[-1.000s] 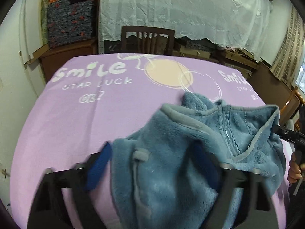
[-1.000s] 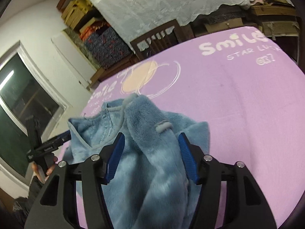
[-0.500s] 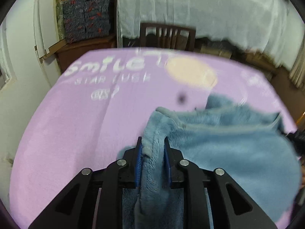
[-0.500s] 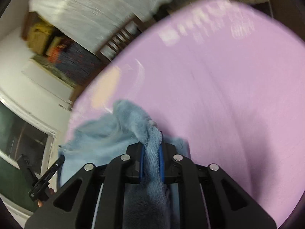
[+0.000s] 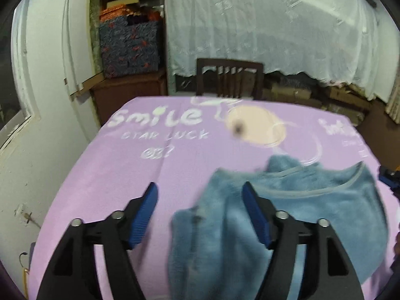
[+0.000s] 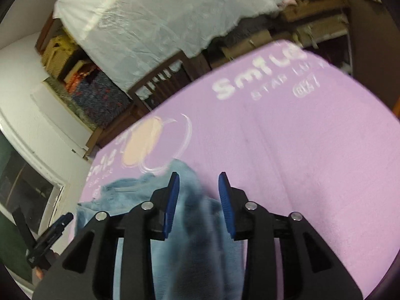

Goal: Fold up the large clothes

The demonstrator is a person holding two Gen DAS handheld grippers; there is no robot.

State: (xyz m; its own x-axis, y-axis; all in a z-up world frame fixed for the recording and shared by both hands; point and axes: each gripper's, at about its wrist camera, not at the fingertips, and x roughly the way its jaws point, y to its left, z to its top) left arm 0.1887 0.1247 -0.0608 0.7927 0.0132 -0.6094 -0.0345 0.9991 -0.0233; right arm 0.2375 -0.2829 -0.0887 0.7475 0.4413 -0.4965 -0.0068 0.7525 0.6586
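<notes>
A blue fleece garment (image 5: 287,215) lies bunched on the purple "Smile" cloth of the table (image 5: 150,165), near its front edge. My left gripper (image 5: 200,212) is open above the garment's left edge, which lies between and under its blue pads. My right gripper (image 6: 200,200) is open too, with a fold of the same garment (image 6: 197,237) lying loose between its jaws. The right gripper shows at the right edge of the left wrist view (image 5: 390,177); the left gripper shows at the lower left of the right wrist view (image 6: 47,235).
A dark wooden chair (image 5: 230,77) stands at the table's far side under a white lace curtain (image 5: 262,25). Patterned boxes (image 5: 127,47) sit on a cabinet at the back left. A white wall (image 5: 37,125) runs along the table's left.
Both grippers closed on folds of the garment half a second ago; now both have opened and let it go. The garment has dropped onto the table, and both views have pulled back.
</notes>
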